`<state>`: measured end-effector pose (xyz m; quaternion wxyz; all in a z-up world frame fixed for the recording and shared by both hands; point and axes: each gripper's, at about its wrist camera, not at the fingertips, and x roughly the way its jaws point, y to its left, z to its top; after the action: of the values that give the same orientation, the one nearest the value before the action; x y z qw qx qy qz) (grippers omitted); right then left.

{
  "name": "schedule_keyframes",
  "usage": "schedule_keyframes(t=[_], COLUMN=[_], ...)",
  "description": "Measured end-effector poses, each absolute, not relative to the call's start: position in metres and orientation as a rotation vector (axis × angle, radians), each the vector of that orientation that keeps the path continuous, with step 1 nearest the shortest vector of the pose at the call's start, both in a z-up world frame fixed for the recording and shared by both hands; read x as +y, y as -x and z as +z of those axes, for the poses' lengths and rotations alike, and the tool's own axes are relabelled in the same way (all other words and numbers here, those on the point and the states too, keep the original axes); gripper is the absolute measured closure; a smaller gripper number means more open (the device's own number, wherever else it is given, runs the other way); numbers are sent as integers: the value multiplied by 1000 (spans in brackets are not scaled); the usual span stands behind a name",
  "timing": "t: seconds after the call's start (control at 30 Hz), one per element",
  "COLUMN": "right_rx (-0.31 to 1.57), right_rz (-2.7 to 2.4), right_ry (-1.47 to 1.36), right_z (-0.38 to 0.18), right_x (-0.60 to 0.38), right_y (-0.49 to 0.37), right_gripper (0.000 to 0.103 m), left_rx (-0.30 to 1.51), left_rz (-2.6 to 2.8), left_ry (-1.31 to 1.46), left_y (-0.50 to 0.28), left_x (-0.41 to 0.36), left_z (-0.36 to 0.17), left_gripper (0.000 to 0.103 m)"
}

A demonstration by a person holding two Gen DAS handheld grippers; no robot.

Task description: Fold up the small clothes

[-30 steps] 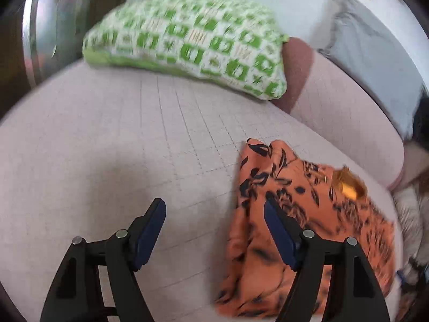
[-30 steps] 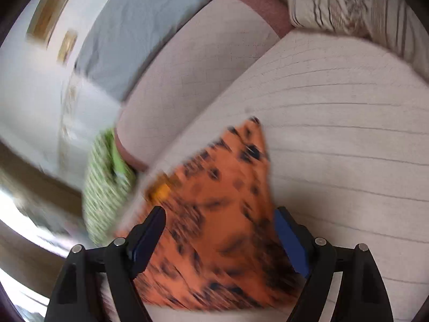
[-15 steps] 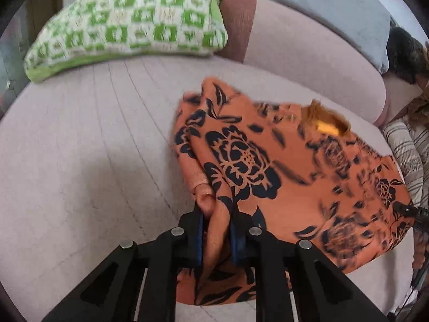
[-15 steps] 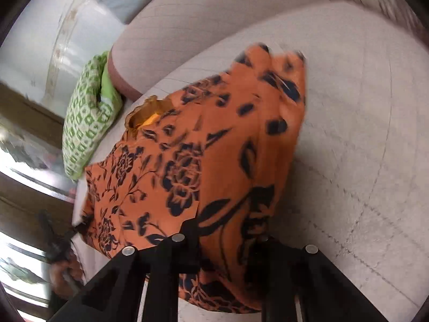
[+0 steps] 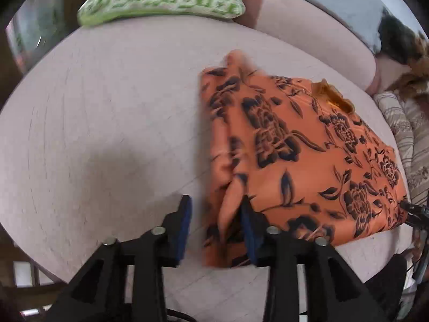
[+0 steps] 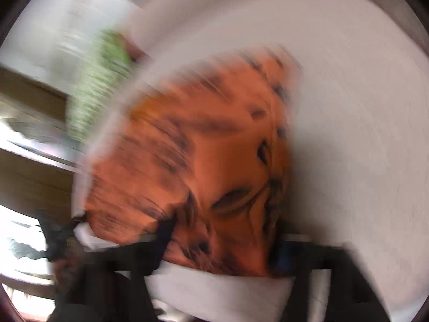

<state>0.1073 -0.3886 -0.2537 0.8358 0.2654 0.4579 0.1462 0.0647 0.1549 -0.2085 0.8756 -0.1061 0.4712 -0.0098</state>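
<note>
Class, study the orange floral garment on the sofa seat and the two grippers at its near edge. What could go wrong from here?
1. The left gripper is opening with a bunched fold of the orange garment between its pads; the cloth may snag and drag.
2. The right gripper is also opening, but that view is blurred; the fold could spring open unevenly.

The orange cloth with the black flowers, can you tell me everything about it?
The orange cloth is thin, soft-looking fabric printed with black flowers and leaves. It lies folded and wrinkled on the pale sofa. Its near edge bunches up between the left gripper, whose jaws are opening. The right gripper is opening around another edge.
</note>
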Motion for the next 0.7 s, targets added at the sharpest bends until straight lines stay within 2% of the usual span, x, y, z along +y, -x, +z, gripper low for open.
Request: schedule_keyframes(t=[0.1,0.2,0.37,0.57,0.6,0.63,0.67,0.7], right_rx=[845,813,825,875,878,895,917,941], right_rz=[255,225,141,129,122,116,116,114], right_ry=[-589,-534,-362,-311,-287,-268,-255,-231], right_z=[-224,-203,-205,-223,-222,-224,-227,-229], right_x=[-404,-400,-397,-388,-384,-382,-381,-379], right_y=[-105,-129,-180,-208,-208,-207,-210,-212], right_gripper=[34,31,31,34,46,60,67,72], left_rx=[861,769,814,822,830,849,883,889], left_rz=[3,-28,-74,-84,-88,-95,-89,-90], left_ry=[189,102,77,87,85,76,52,49], left_y=[-63,-83,-135,-168,-172,-178,-187,-193], left_x=[159,149,142,136,135,133,129,127], left_z=[-177,-156,-178,-183,-185,-188,-194,-198], left_gripper=[51,45,45,45,57,75,99,101])
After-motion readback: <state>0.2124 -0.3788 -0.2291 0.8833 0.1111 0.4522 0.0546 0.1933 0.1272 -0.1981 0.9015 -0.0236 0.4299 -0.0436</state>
